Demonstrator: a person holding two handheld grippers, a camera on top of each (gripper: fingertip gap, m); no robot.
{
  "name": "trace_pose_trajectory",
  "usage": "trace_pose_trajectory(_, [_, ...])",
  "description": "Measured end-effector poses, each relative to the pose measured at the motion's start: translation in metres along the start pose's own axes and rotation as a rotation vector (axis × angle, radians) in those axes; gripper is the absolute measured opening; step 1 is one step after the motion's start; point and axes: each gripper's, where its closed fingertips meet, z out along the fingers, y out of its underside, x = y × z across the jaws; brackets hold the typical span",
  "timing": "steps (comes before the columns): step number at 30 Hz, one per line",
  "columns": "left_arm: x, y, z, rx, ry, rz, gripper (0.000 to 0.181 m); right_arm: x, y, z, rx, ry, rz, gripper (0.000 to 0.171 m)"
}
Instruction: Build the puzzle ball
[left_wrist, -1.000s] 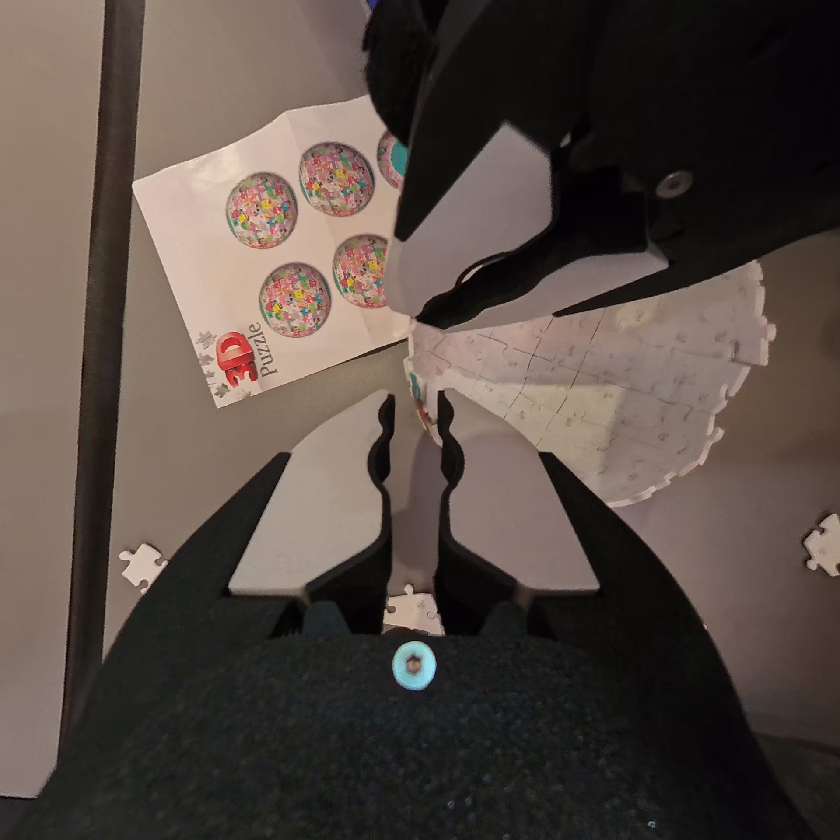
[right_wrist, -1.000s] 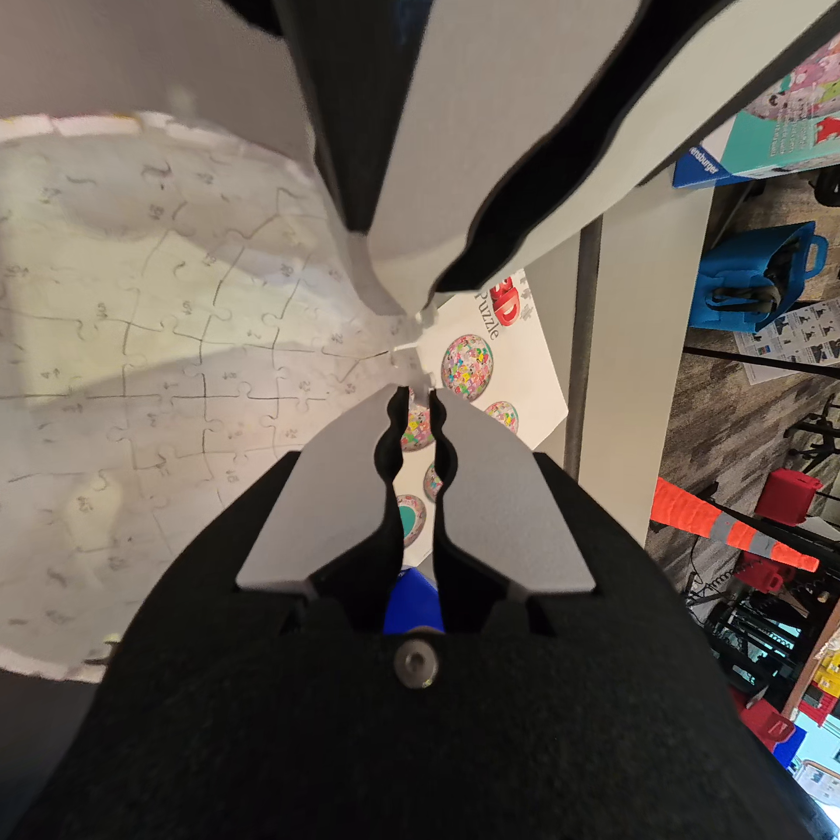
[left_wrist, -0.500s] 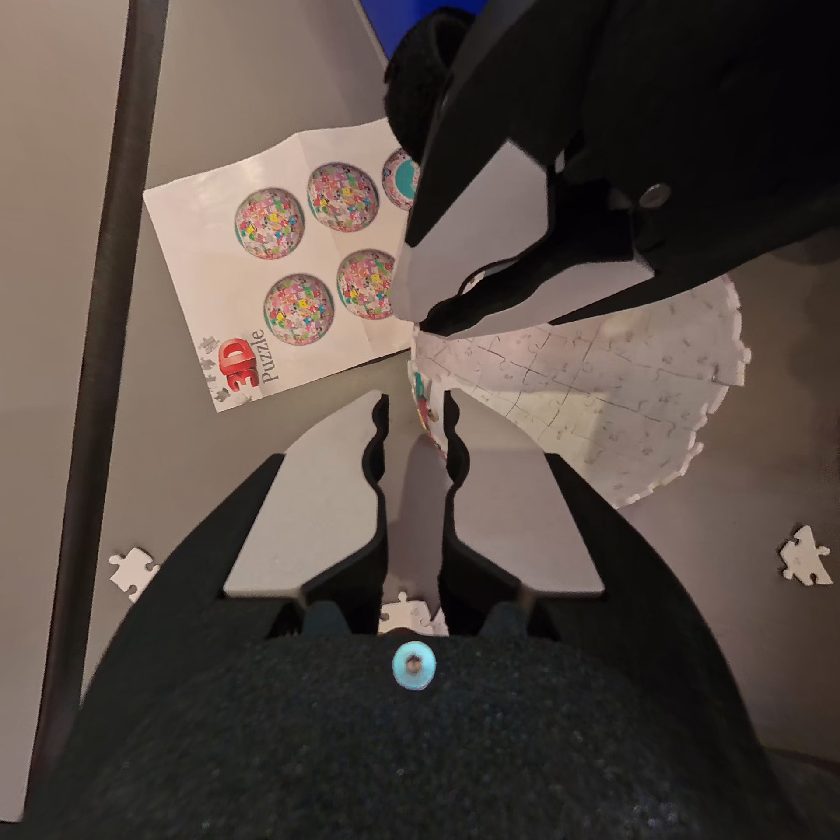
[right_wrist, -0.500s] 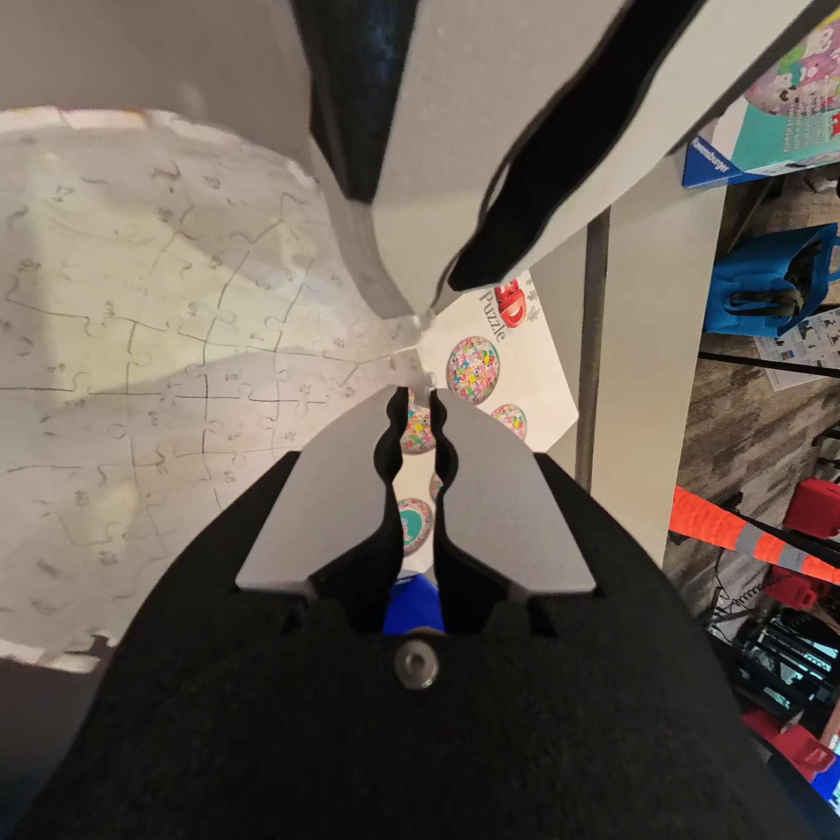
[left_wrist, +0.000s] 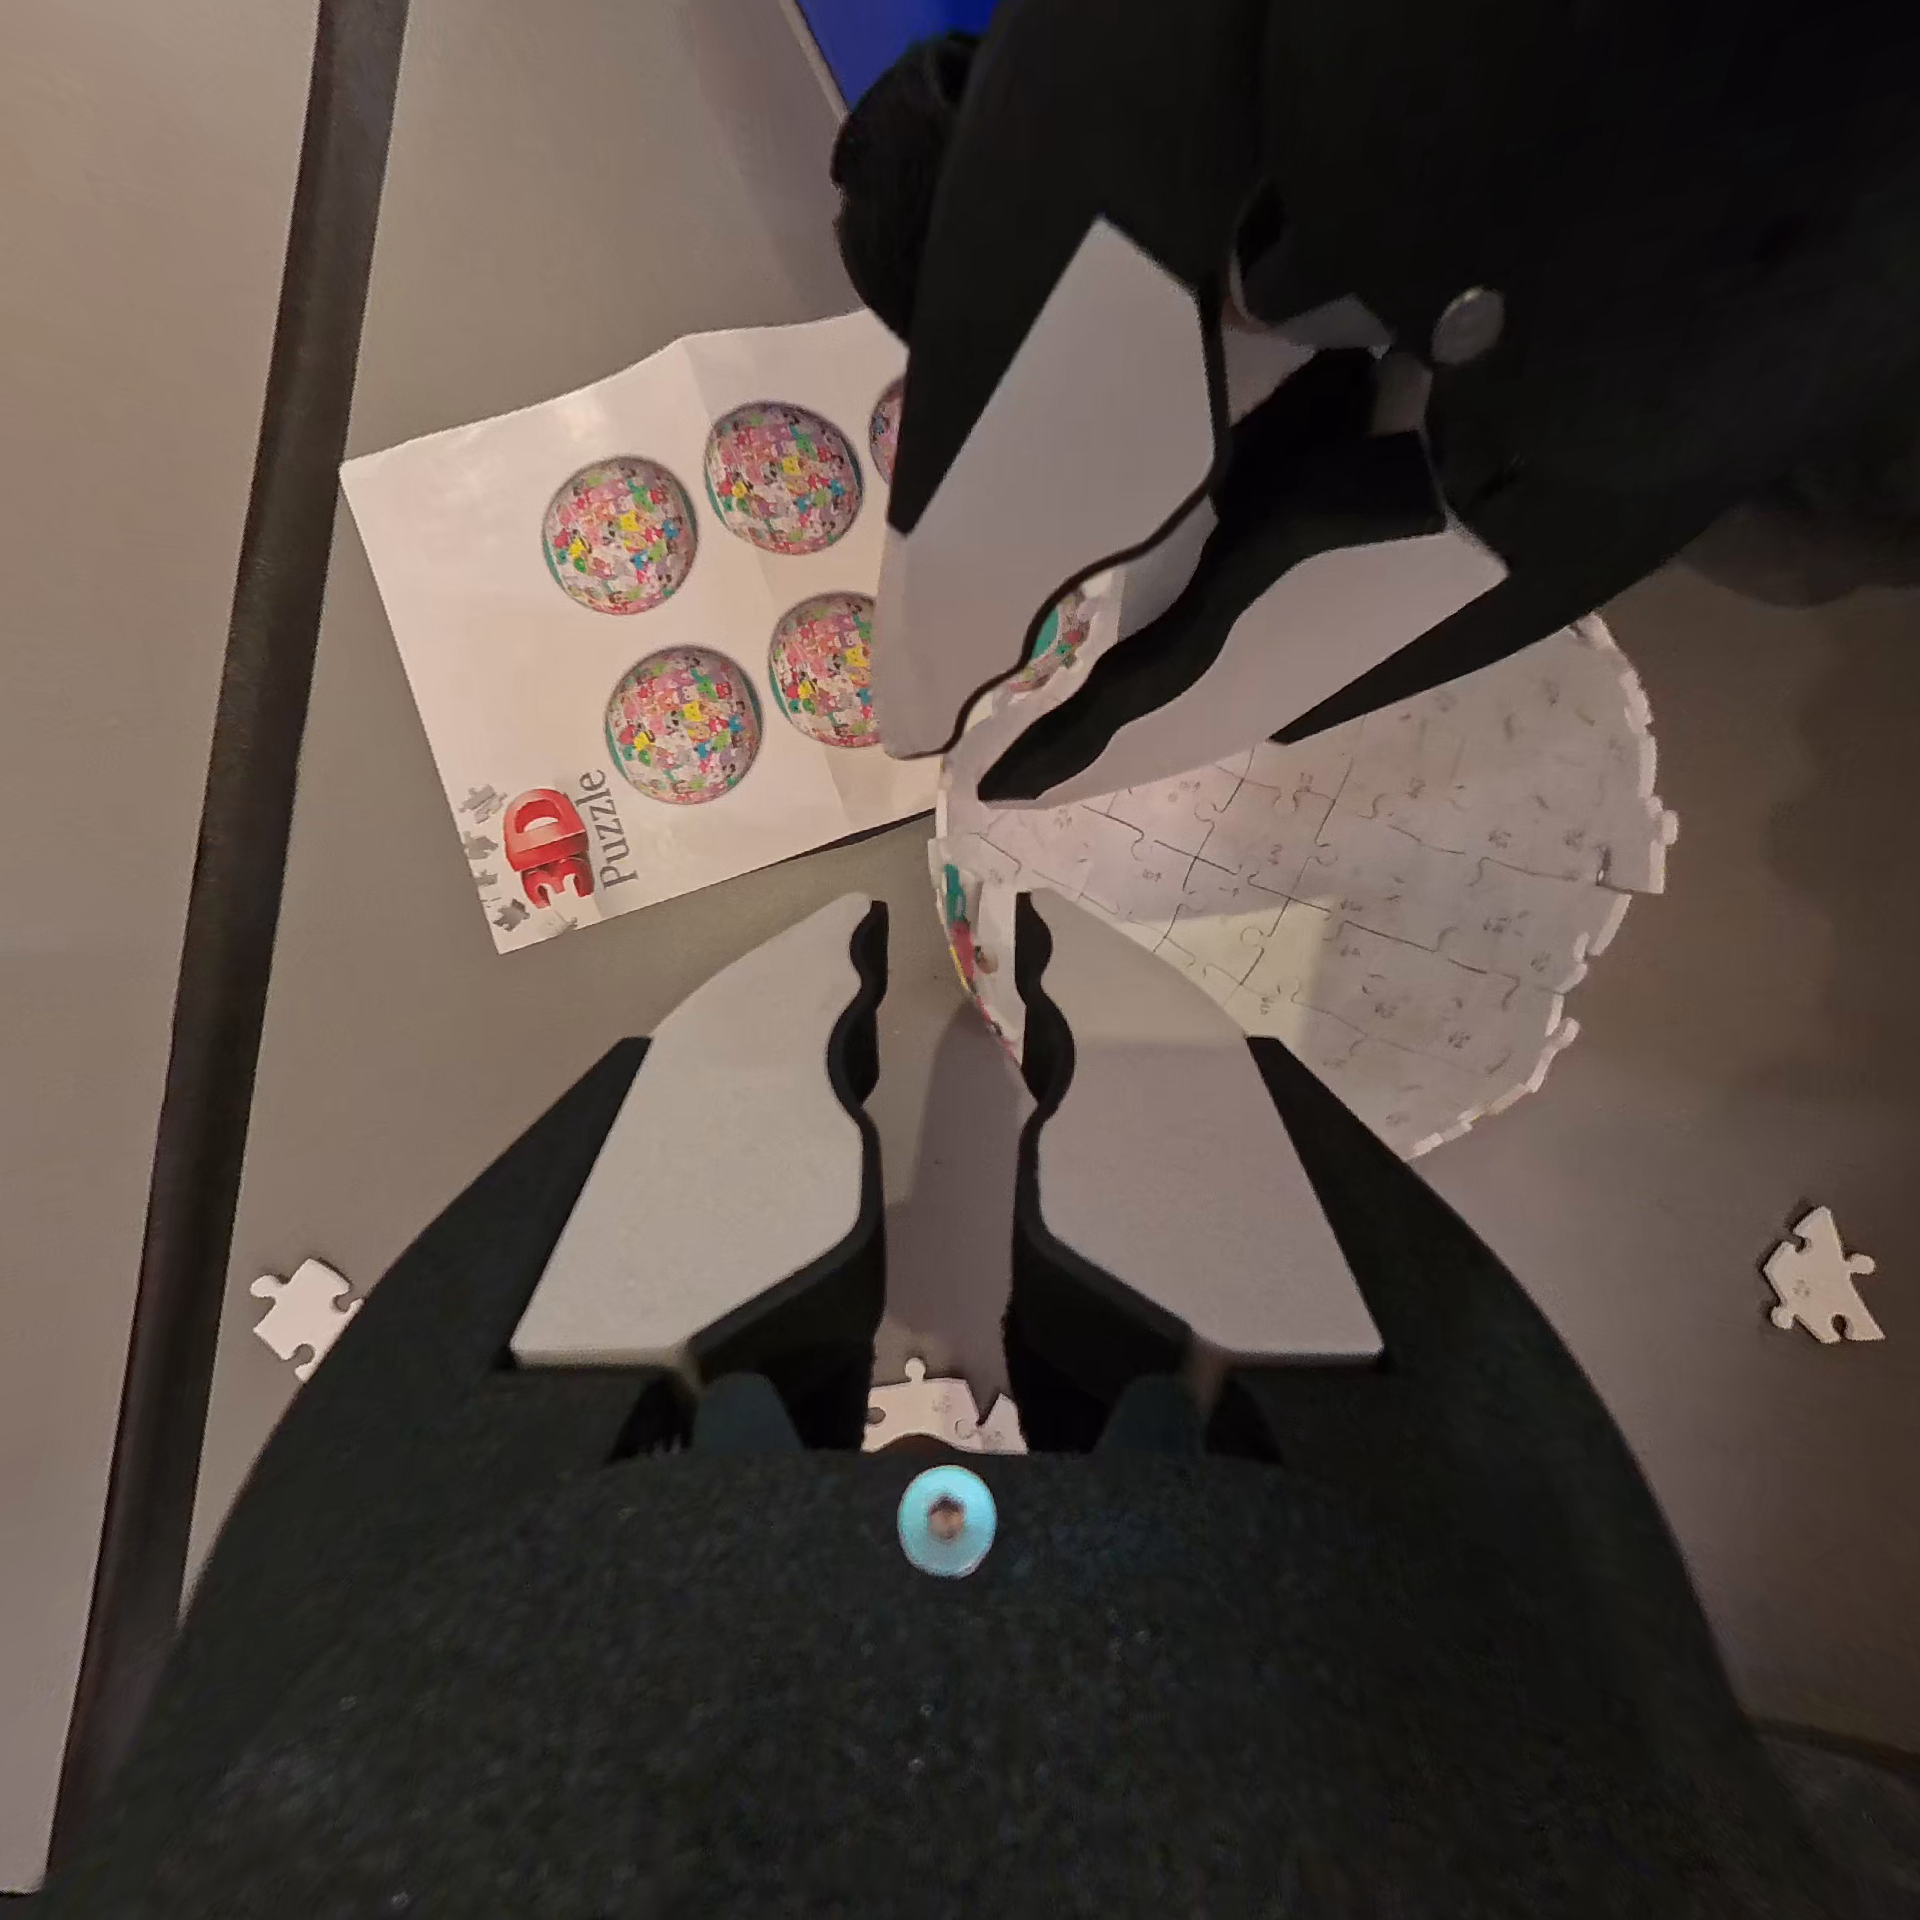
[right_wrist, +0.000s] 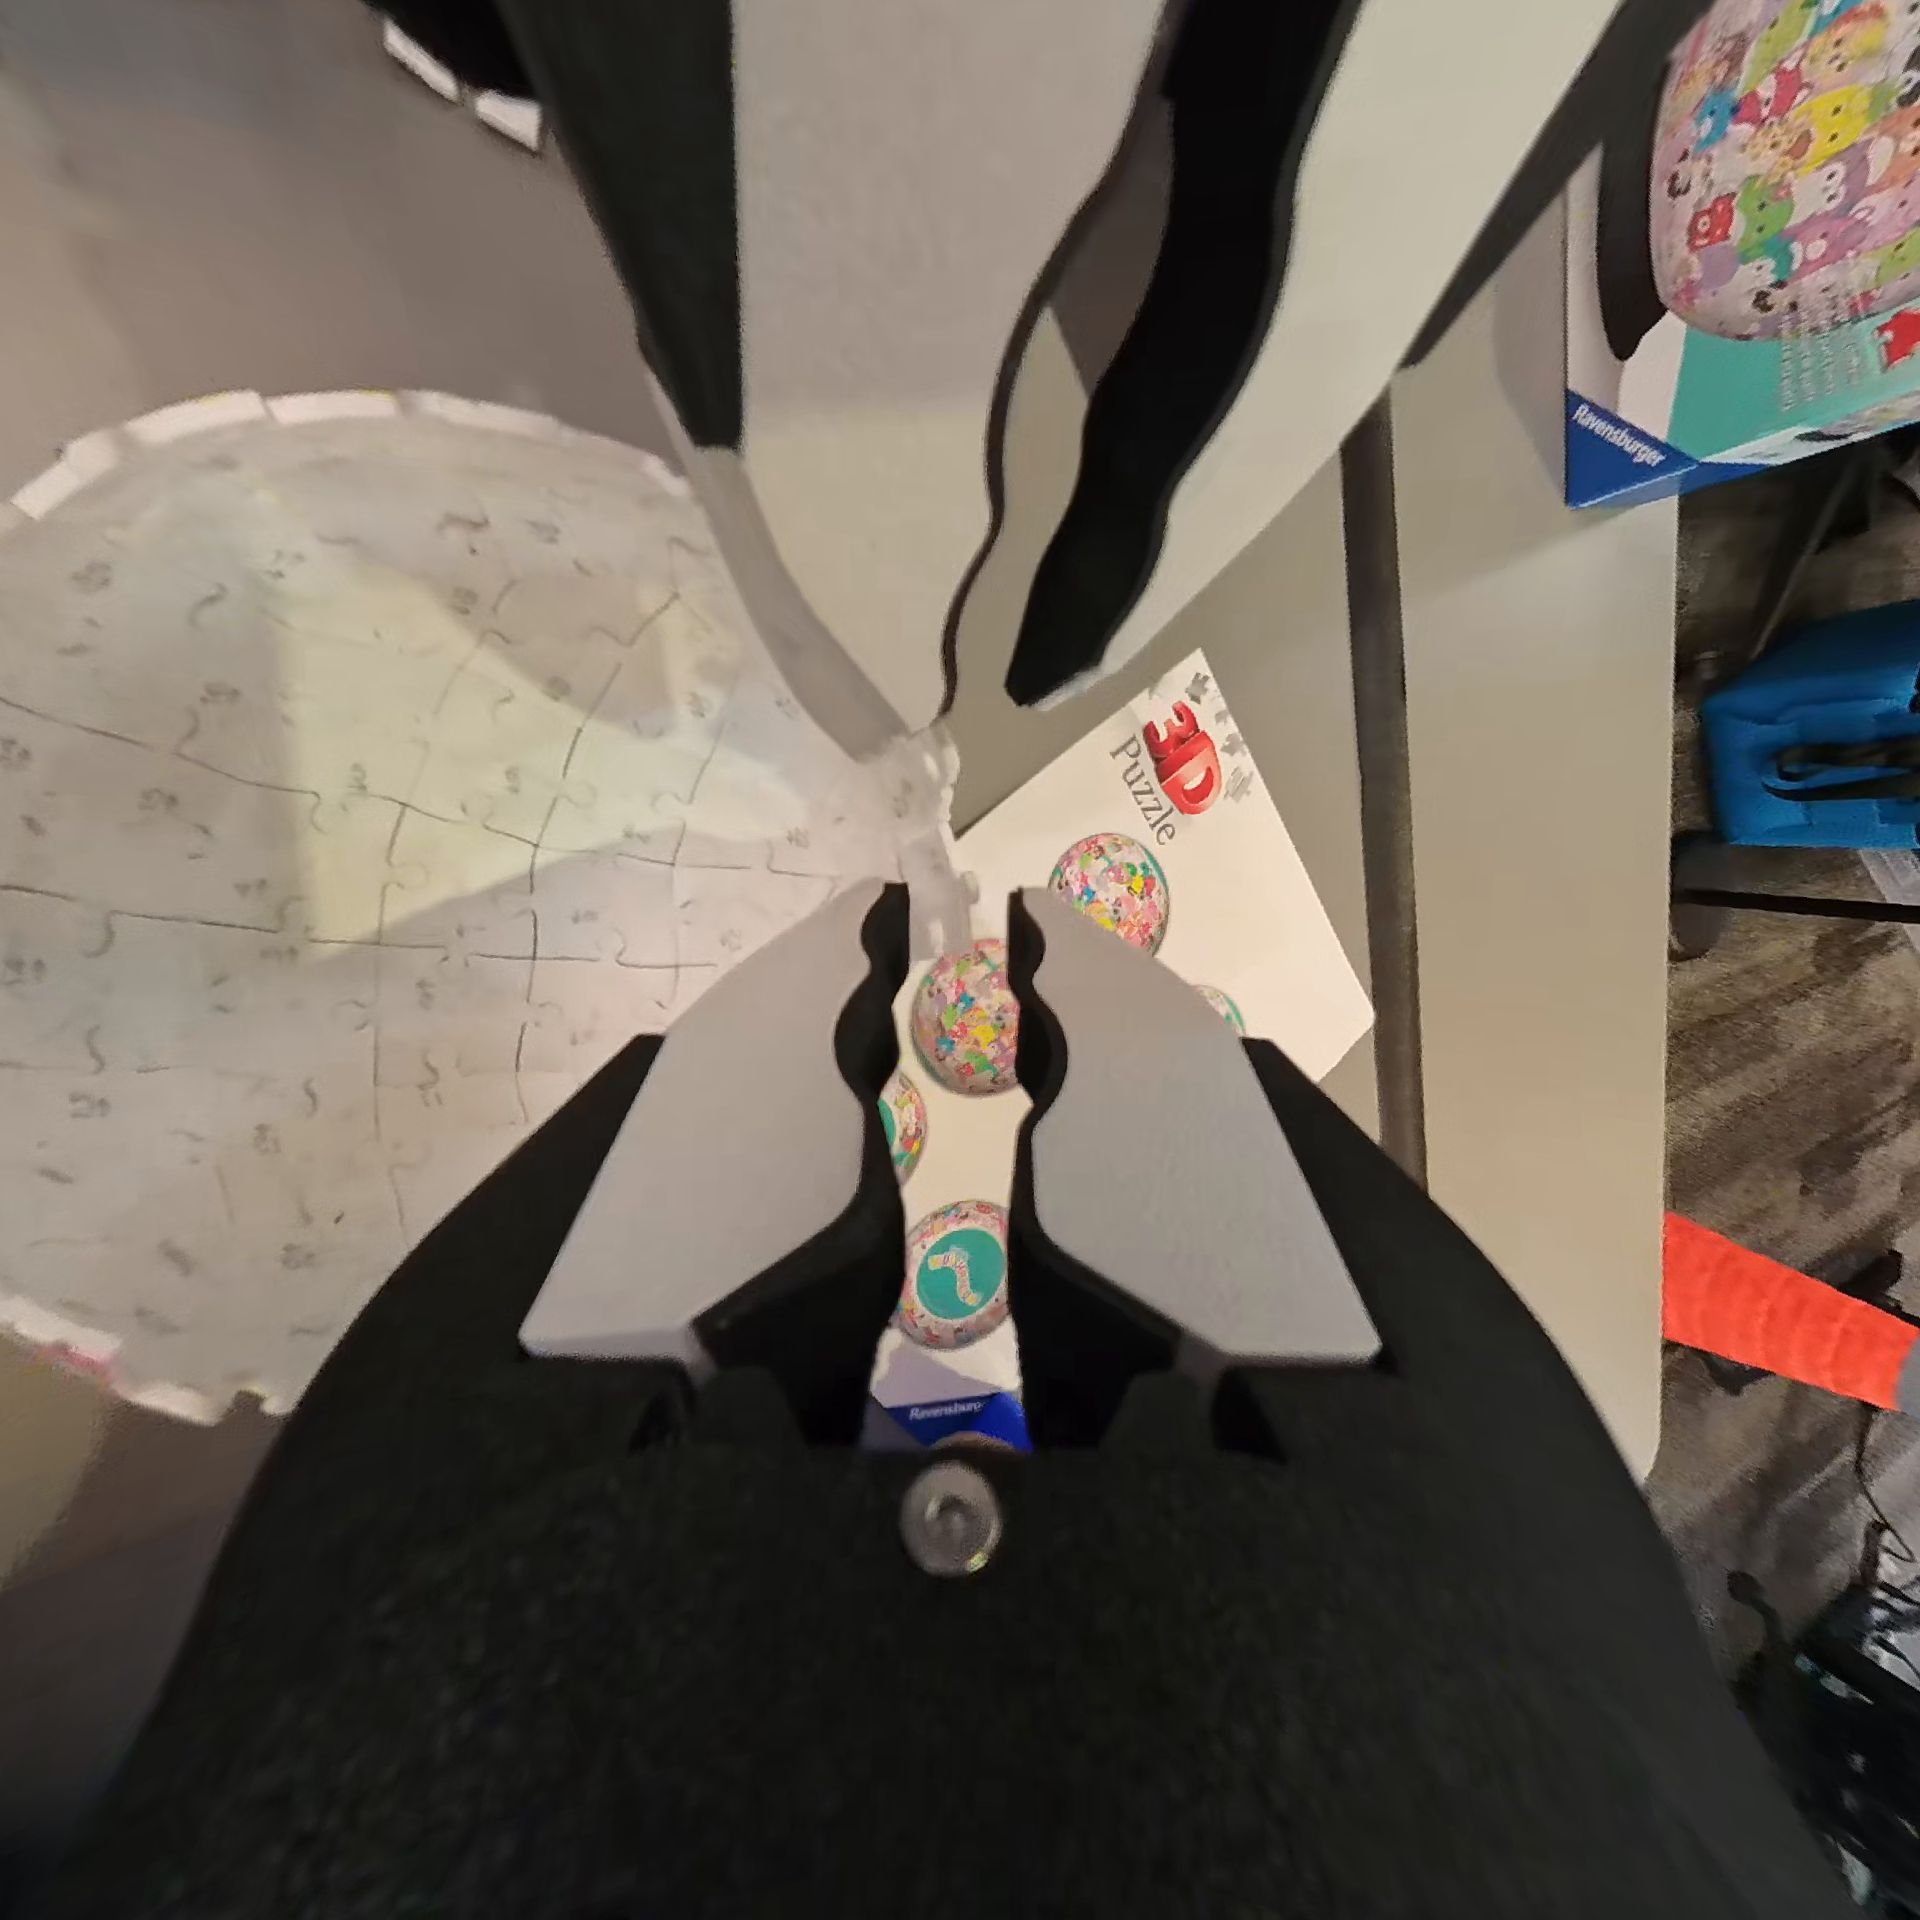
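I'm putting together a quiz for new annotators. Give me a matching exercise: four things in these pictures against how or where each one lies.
Things:
1. half-built puzzle ball
2. instruction leaflet
3. loose puzzle piece
4. puzzle box

States:
A. unfolded flat on the table, creases showing
B. curved shell, white inside showing, jagged rim
C. at the table's edge, next to the floor
D. small, lying alone, white side up

Pairs: 1-B, 2-A, 3-D, 4-C

Left gripper (left_wrist: 951, 914) fingers parted; right gripper (right_wrist: 961, 904) fingers parted.
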Motion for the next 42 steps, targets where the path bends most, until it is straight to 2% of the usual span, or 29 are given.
trace_pose_trajectory(8, [0.0,-0.004,-0.007,0.032,0.008,-0.002,0.022,0.002,-0.008,-0.004,0.098,-0.041,0.057,0.02])
trace_pose_trajectory(17, [-0.016,-0.014,-0.028,0.144,-0.006,-0.078,0.022,0.007,-0.009,-0.009,0.175,-0.071,0.115,0.02])
trace_pose_trajectory(22, [-0.037,0.002,0.0,0.129,0.02,-0.153,0.01,0.002,-0.006,-0.005,0.151,-0.08,0.087,0.019])
trace_pose_trajectory(26, [-0.036,0.008,0.031,0.147,0.135,-0.187,0.0,0.001,-0.001,-0.001,0.124,-0.082,0.079,0.017])
trace_pose_trajectory(29, [-0.035,0.015,0.048,0.135,0.195,-0.195,0.0,0.001,0.005,0.004,0.091,-0.078,0.072,0.015])
trace_pose_trajectory(37, [-0.021,0.016,0.062,0.123,0.254,-0.106,0.0,0.002,0.008,0.007,0.065,-0.062,0.064,0.008])
trace_pose_trajectory(42, [-0.02,0.016,0.061,0.127,0.268,-0.119,0.0,0.001,0.009,0.006,0.045,-0.041,0.053,0.006])
